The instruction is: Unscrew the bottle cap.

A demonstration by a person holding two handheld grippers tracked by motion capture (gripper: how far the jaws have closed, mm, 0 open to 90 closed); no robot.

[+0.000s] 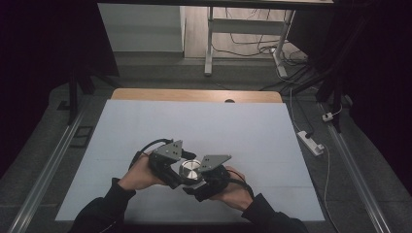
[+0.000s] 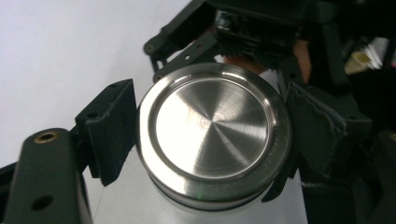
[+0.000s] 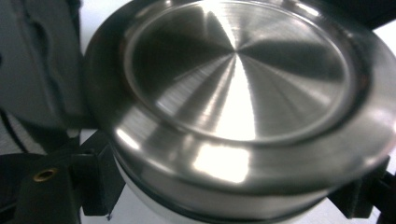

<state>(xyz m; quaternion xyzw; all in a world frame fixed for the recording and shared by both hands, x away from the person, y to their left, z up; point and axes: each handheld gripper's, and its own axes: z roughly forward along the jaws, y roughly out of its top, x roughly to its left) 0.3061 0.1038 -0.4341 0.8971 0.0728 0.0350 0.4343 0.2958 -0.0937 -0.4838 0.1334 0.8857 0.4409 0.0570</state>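
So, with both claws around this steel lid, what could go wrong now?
The steel lid is smooth and round, so the left claw pads may slip along its rim. The right claw crowds in very near, so the two could collide. If they pull unevenly, the container could tip on the white table.

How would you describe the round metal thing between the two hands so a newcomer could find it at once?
Start at the white table top and look to its near edge, where two hands meet. Between the left claw and the right claw sits a metal lid on a pale container. It is the one shiny, round, brushed-steel thing among black parts.
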